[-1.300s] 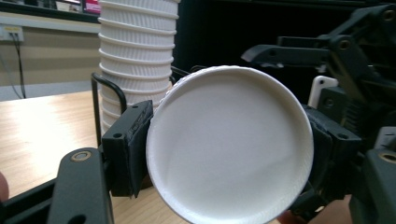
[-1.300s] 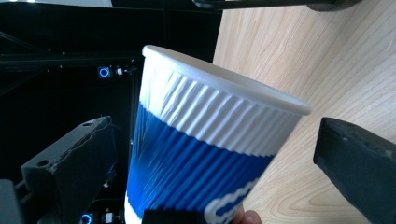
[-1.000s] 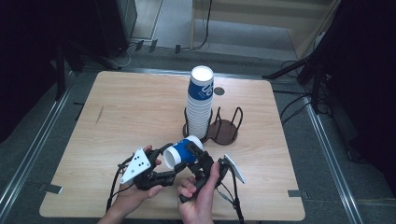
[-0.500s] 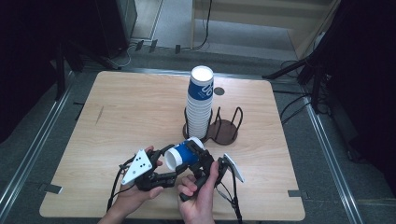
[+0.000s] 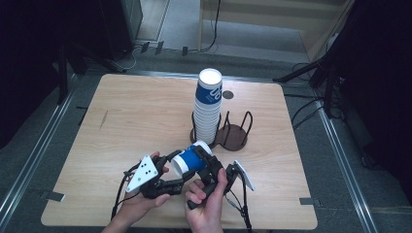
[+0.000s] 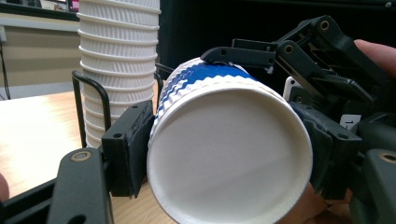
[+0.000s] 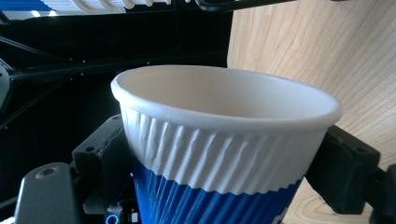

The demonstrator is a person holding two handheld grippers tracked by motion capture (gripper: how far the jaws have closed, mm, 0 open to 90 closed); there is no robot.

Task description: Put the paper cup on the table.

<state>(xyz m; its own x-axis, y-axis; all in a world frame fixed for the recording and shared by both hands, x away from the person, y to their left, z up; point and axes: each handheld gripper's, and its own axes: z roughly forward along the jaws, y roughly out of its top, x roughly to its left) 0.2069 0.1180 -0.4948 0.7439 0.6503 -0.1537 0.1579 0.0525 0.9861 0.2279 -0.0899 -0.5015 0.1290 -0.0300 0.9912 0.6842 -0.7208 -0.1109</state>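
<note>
A ribbed blue and white paper cup [image 5: 191, 160] lies on its side above the table's front edge, held between both grippers. My left gripper [image 5: 179, 169] is shut on it near the base. In the left gripper view the cup's white bottom [image 6: 229, 163] faces the camera between the pads [image 6: 128, 149]. My right gripper [image 5: 203, 158] has just been closing. In the right gripper view its pads [image 7: 343, 170] sit against the cup [image 7: 224, 140] just under the rim. One black finger [image 6: 238, 55] of the right gripper lies over the cup's top.
A tall stack of matching cups [image 5: 208, 107] stands in one bay of a black wire holder [image 5: 235, 136] behind the grippers, close to the held cup. The holder's other bay has no cups. The wooden table [image 5: 131, 116] stretches to the left and back.
The right gripper's jaws have closed in around the cup's rim end. The cup has tipped slightly toward the left gripper. Both hands have kept their places.
</note>
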